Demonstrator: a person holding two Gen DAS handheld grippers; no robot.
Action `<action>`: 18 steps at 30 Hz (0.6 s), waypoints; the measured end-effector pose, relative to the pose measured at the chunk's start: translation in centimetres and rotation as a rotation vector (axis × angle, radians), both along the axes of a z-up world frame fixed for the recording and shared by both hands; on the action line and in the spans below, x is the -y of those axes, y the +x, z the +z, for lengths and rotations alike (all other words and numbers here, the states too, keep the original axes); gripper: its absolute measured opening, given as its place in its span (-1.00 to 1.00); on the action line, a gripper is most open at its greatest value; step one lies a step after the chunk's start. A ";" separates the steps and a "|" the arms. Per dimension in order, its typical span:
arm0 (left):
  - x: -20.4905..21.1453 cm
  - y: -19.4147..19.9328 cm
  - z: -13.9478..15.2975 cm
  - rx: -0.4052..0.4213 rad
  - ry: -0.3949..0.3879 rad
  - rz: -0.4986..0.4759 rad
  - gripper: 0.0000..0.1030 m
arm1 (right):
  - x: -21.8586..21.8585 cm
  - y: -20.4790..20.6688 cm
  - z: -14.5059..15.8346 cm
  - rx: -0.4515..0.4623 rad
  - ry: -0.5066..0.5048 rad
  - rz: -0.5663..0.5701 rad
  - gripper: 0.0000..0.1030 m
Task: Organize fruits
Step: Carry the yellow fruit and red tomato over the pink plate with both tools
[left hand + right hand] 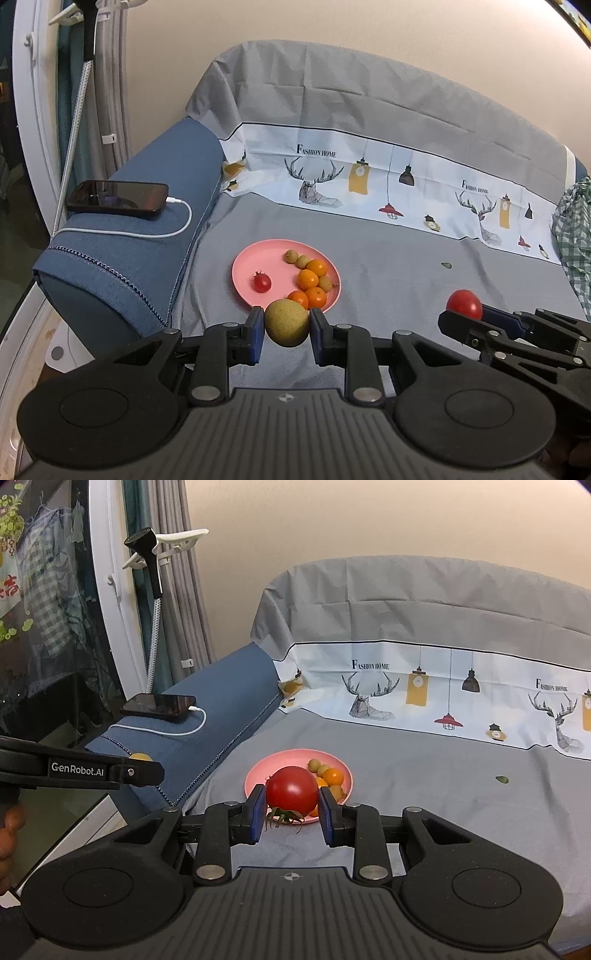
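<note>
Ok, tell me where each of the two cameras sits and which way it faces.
Left wrist: on the left tongs, facing forward over the sofa seat to the pink plate; its blue pads grip a brownish-green fruit; the right tongs enter at right, holding a tomato.
Right wrist: on the right tongs, facing the same plate; pads grip the tomato; the other tool's arm and a hand show at left.
Shared: plate, phone, printed cover.

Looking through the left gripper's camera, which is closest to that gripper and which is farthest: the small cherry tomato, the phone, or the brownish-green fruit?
1. Brownish-green fruit: clamped in the left gripper.
2. Small cherry tomato: beyond, on the pink plate, left side.
3. Phone: farthest, on the blue sofa arm, far left.
</note>
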State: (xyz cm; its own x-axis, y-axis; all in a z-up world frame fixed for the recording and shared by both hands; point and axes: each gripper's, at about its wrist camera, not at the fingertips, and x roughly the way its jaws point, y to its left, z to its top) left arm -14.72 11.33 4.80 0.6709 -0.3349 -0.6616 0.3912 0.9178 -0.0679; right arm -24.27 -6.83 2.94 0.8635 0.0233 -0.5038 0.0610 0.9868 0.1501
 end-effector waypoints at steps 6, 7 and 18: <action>-0.1 0.8 -0.4 -0.008 0.002 0.003 -0.44 | -0.4 0.7 -0.2 -0.022 -0.012 0.002 -0.40; -0.2 1.0 -0.5 -0.011 0.002 0.003 -0.44 | -0.4 0.9 -0.2 -0.026 -0.013 0.003 -0.40; 0.6 5.4 -2.4 -0.081 0.027 0.012 -0.44 | -0.4 4.2 -2.1 -0.099 -0.024 0.024 -0.40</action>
State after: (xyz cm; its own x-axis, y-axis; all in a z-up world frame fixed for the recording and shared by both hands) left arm -9.31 10.76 2.39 0.6188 -0.3085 -0.7224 0.3747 0.9242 -0.0737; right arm -20.03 -6.45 0.81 0.8086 0.0302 -0.5876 0.0503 0.9915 0.1203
